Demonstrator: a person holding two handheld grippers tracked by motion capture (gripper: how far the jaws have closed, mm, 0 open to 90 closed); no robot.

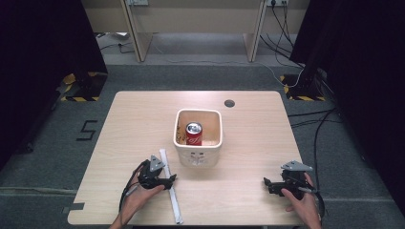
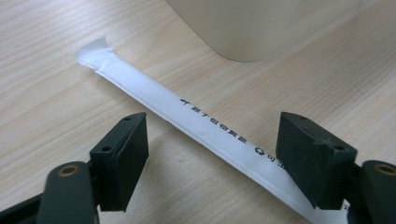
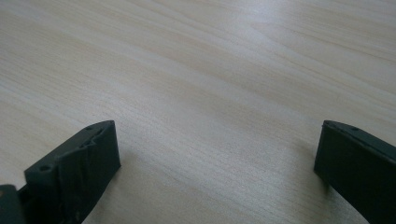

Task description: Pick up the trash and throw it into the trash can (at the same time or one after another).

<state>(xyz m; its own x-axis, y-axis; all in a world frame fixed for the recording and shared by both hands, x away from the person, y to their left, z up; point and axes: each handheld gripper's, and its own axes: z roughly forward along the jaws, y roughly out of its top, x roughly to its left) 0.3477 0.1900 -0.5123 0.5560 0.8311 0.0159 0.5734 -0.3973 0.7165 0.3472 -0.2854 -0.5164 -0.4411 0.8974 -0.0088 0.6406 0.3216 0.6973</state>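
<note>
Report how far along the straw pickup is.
Done: the can stands upright in the white bin. In hand: the left hand-held gripper straddles the wrapped straw, which lies flat on the table; its jaws are apart and not yet pressing it. The right hand-held gripper rests open over bare wood. Left: closing on the straw and lifting it, probably toward the can.
</note>
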